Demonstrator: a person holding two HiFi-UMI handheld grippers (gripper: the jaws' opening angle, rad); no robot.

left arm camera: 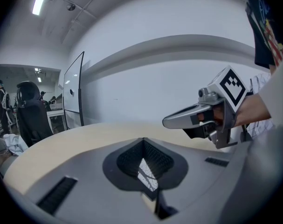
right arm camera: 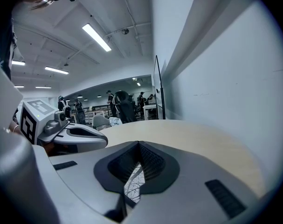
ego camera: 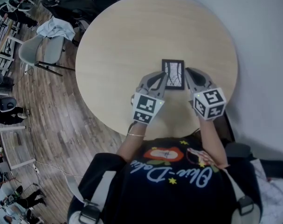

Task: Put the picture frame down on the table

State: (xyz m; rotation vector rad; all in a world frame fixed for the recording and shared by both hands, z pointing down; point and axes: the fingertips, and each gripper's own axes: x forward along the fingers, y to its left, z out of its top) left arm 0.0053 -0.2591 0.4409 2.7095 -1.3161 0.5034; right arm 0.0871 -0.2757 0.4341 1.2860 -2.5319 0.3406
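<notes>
A small black picture frame [ego camera: 174, 73] with a white, dark-lined print is over the near part of the round wooden table [ego camera: 132, 41]. Whether it touches the table I cannot tell. My left gripper [ego camera: 163, 80] is shut on its left edge and my right gripper [ego camera: 188, 74] is shut on its right edge. In the left gripper view the jaws [left arm camera: 143, 143] meet, and a sliver of the print [left arm camera: 146, 172] shows in the gap; the right gripper [left arm camera: 173, 122] is opposite. In the right gripper view the jaws [right arm camera: 139, 146] are likewise closed over the print [right arm camera: 133, 183], with the left gripper [right arm camera: 100, 141] at the left.
A grey chair [ego camera: 41, 50] with a pale cloth [ego camera: 55, 28] stands left of the table on the wood floor, and a black chair [ego camera: 80, 6] stands behind. A white wall [ego camera: 262, 41] runs close along the table's right side. People stand far off in the room.
</notes>
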